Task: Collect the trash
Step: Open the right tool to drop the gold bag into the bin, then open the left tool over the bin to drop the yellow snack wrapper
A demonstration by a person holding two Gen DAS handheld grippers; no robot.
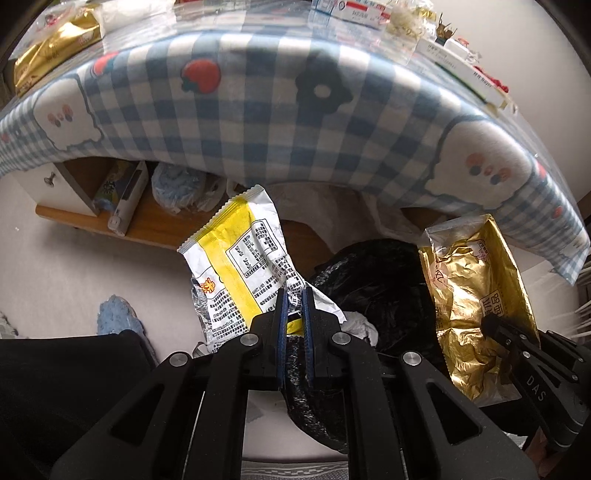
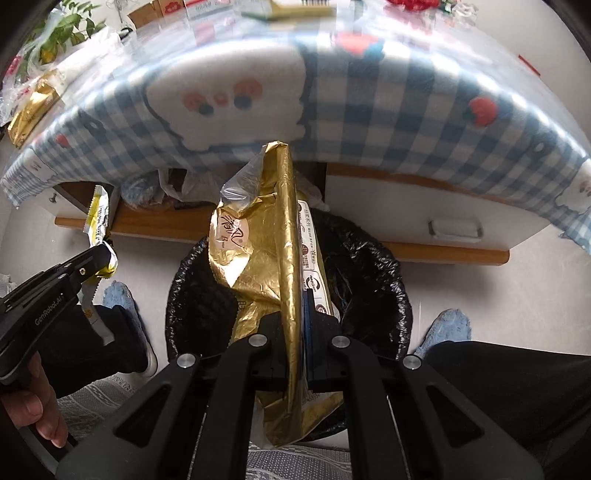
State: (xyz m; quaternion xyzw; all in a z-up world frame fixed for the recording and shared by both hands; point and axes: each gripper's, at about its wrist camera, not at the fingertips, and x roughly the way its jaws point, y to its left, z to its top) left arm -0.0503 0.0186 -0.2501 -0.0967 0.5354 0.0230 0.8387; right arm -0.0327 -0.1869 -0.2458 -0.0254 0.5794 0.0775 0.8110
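My left gripper [image 1: 295,295] is shut on a crumpled white and yellow wrapper [image 1: 240,258], which sticks up beyond the fingers. My right gripper [image 2: 298,295] is shut on a gold foil bag [image 2: 258,258], held edge-on over a bin lined with a black bag [image 2: 369,280]. In the left wrist view the black bin bag [image 1: 376,284] lies just right of the yellow wrapper, and the gold foil bag [image 1: 476,295] hangs at the right in the right gripper [image 1: 487,325]. In the right wrist view the left gripper [image 2: 105,258] holds the yellow wrapper [image 2: 96,218] left of the bin.
A table with a blue checked cloth [image 1: 258,122] stands behind, bearing boxes [image 1: 351,11] and another gold bag [image 1: 55,48]. Under it runs a wooden shelf [image 1: 155,225] with bundles. The person's blue slippers [image 2: 447,325] and dark legs flank the bin on a pale floor.
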